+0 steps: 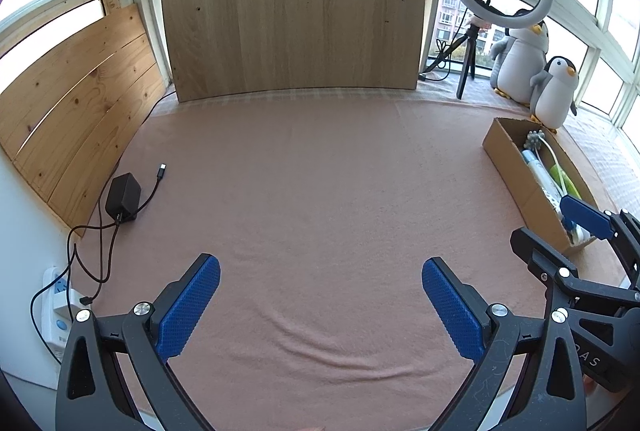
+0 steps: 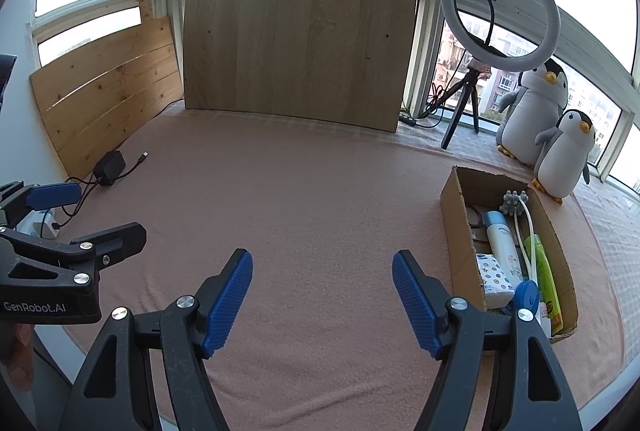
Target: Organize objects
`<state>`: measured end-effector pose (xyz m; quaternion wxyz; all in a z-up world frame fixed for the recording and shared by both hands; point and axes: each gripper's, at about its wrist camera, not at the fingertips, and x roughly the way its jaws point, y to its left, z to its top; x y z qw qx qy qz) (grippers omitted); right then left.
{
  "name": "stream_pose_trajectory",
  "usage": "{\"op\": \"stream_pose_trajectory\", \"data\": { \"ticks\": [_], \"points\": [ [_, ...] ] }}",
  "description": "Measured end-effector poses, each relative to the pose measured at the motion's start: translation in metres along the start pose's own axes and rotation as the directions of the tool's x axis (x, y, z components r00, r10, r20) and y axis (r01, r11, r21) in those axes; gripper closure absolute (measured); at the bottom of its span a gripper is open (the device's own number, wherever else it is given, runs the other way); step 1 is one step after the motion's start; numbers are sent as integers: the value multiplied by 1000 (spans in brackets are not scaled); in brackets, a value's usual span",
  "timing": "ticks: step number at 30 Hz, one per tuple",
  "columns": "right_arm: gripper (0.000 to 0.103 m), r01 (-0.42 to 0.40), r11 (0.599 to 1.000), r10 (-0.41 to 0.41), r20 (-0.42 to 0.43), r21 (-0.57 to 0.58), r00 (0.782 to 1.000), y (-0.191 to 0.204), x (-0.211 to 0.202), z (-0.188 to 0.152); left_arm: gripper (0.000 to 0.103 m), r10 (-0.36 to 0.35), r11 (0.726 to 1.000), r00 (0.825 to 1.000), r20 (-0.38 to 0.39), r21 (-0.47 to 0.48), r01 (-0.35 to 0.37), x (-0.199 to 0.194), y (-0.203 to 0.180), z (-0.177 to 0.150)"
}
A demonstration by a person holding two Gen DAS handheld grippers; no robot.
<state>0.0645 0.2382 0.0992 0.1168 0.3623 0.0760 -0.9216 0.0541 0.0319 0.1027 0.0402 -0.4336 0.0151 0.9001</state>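
Observation:
A long cardboard box [image 2: 454,227] lies at the right on the pink cloth [image 2: 312,199]. Inside it are a white bottle [image 2: 501,241], a green tube [image 2: 545,275], a patterned tissue pack [image 2: 493,277], a blue round lid [image 2: 525,293] and a grey massager [image 2: 514,203] with a white handle. My right gripper [image 2: 322,273] hovers open over bare cloth, left of the box, with nothing between its blue pads. In the left wrist view, my left gripper [image 1: 320,281] is also open and empty over the cloth, with the box [image 1: 516,167] at the right and my right gripper [image 1: 556,227] beside it.
A black charger [image 1: 123,195] with its cable lies at the left near a white power strip [image 1: 60,307]. Wooden boards [image 2: 296,43] lean against the windows at the back. A ring light on a tripod [image 2: 500,19] and two plush penguins [image 2: 562,151] stand at the back right.

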Motion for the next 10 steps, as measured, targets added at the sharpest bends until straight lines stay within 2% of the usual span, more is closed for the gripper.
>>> {"op": "stream_pose_trajectory", "data": {
  "ticks": [10],
  "points": [
    [32, -1, 1000, 1, -25, 7, 1000, -1, 18, 4, 1, -30, 1000, 1000, 8, 0, 30, 21, 9, 4]
  ]
}}
